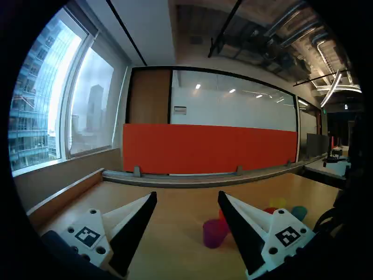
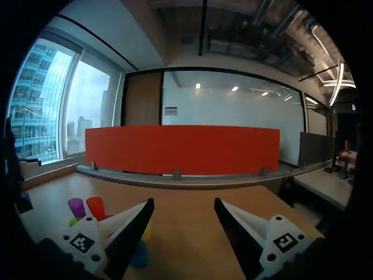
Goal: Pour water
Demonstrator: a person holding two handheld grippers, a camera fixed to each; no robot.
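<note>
- Left gripper [image 1: 186,221] is wide open and empty over the table [image 1: 186,205]; a purple cup [image 1: 214,233] stands just ahead by its right finger.
- Right gripper [image 2: 183,224] is equally open and empty; a red cup [image 2: 96,207] and a blue cup [image 2: 139,256] stand beside its left finger.
- The cups crowd together, so reaching for one could topple a neighbour.
- Whether any holds water, I cannot tell.

- The left gripper [image 1: 186,193] had two wedge-shaped fingers [image 1: 135,224] that tapered to sharp tips. They were white on the outer shells and matte black on the inner faces.
- Each white shell carried a square black-and-white marker [image 1: 87,235] with small round holes [image 1: 100,250] set around it.
- The right gripper [image 2: 183,199] was built alike, with white shells and black inner faces on its pointed fingers [image 2: 133,228].
- Its markers [image 2: 284,242] sat on flat white plates dotted with the same round holes.
</note>
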